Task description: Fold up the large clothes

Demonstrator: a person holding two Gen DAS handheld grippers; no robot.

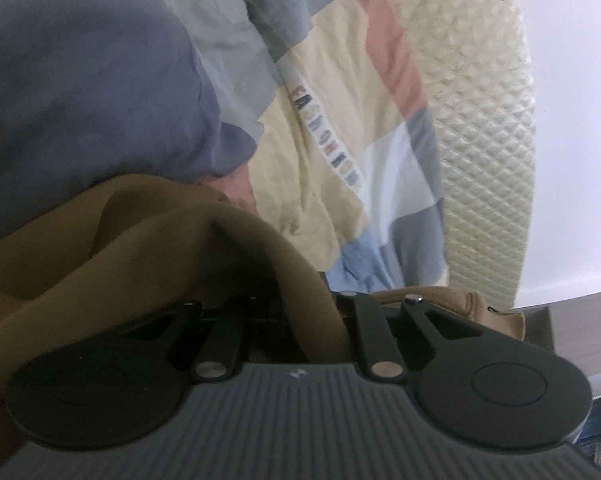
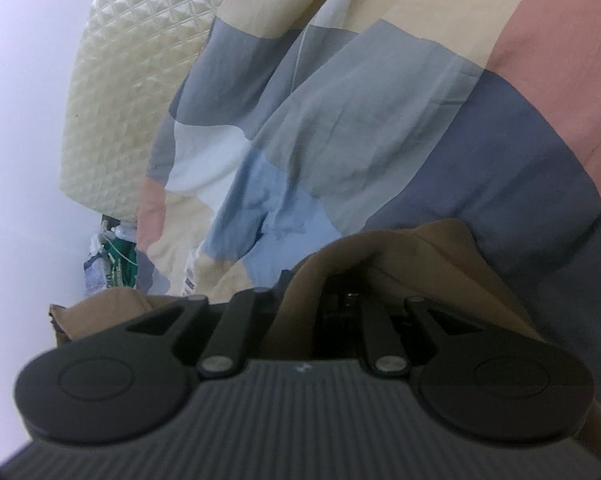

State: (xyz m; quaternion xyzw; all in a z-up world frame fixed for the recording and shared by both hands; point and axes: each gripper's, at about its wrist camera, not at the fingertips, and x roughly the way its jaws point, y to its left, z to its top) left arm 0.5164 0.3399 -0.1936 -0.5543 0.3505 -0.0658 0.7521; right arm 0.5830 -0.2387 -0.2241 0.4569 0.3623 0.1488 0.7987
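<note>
Mid-fold, unfinished: brown garment (image 1: 148, 240) bunched above quilt (image 1: 332, 128), draped into left gripper (image 1: 296, 312) and right gripper (image 2: 320, 308); both seemingly nipping cloth, fingertips hidden.
</note>
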